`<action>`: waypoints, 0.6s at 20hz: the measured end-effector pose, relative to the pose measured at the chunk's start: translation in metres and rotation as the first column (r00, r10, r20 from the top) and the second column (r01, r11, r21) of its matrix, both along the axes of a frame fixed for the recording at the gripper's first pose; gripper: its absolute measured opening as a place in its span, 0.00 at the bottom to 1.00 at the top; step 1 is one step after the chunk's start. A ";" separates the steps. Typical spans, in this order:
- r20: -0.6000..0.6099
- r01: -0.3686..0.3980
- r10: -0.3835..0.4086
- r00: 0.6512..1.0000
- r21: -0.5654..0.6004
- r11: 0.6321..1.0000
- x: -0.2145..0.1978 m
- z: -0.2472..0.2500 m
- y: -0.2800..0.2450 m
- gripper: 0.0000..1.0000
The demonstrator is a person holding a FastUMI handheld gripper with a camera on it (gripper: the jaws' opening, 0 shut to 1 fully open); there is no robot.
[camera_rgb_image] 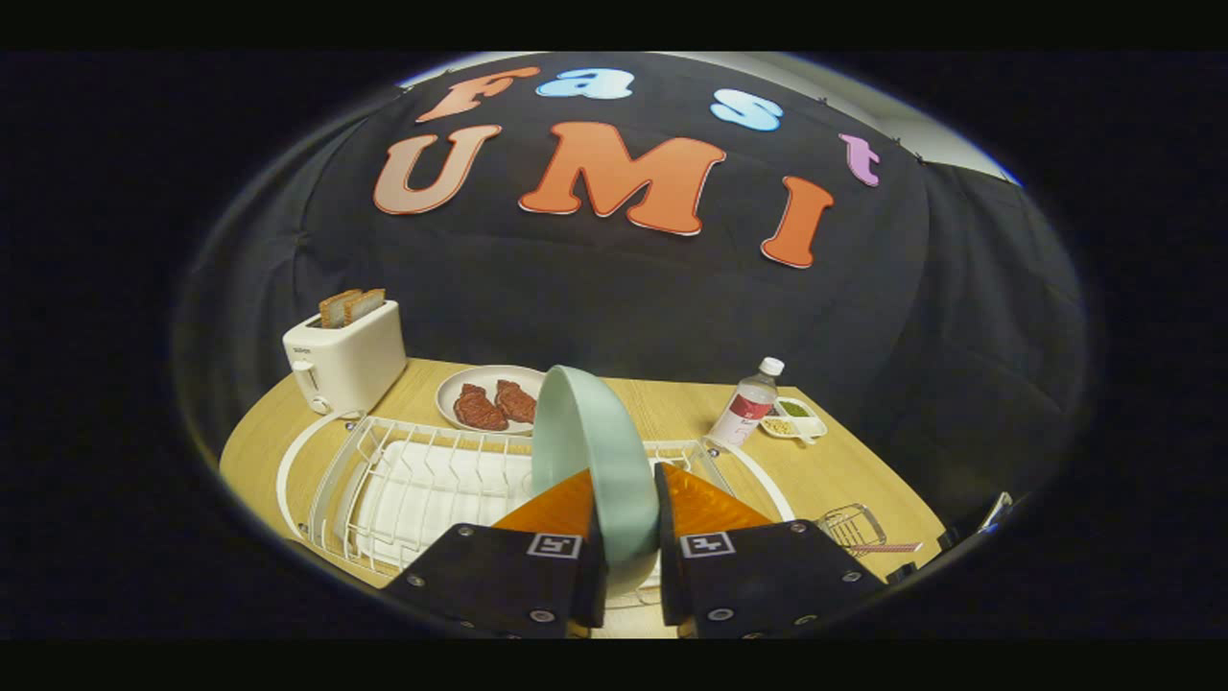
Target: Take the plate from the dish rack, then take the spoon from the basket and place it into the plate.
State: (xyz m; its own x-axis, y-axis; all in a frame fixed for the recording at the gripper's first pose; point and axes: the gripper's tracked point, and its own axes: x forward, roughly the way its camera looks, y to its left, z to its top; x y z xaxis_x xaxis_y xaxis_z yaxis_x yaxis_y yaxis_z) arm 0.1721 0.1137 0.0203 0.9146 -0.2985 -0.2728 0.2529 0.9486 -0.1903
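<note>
A pale green plate (585, 441) stands on edge between my fingers, and my gripper (628, 528) is shut on its rim. The plate is held above the white wire dish rack (403, 480), which lies just ahead of and below the fingers. To the right of the fingers a small wire basket (852, 526) sits on the wooden table (844, 470), with a pink spoon handle (887, 548) sticking out of it.
A white toaster (345, 360) with two bread slices stands beyond the rack on the left. Behind the rack is a plate with two pieces of meat (489, 398). A plastic bottle (746, 408) and a small sauce dish (794, 419) stand beyond the fingers on the right.
</note>
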 end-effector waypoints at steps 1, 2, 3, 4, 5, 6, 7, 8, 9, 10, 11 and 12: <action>0.012 0.012 -0.012 1.000 -0.011 1.000 0.000 0.005 -0.004 0.23; 0.032 0.019 -0.018 0.999 -0.023 1.000 0.000 0.013 -0.007 0.23; 0.041 0.017 -0.016 0.999 -0.025 1.000 -0.001 0.019 -0.008 0.23; 0.046 0.015 -0.014 0.999 -0.021 1.000 -0.002 0.023 -0.008 0.23; 0.052 0.009 -0.009 0.999 -0.012 1.000 -0.004 0.026 -0.010 0.21; 0.052 0.007 -0.007 0.999 0.004 1.000 -0.008 0.029 -0.013 0.20; 0.048 -0.001 0.000 0.999 0.029 1.000 -0.010 0.028 -0.015 0.19; 0.050 -0.004 0.002 0.999 0.041 0.999 -0.014 0.029 -0.016 0.19; 0.056 -0.003 0.001 0.998 0.041 0.999 -0.017 0.032 -0.020 0.19; 0.062 -0.005 0.003 0.998 0.039 0.999 -0.020 0.034 -0.024 0.19; 0.062 -0.011 0.008 0.998 0.042 0.999 -0.024 0.033 -0.025 0.19; 0.063 -0.021 0.017 0.998 0.054 0.998 -0.028 0.033 -0.024 0.19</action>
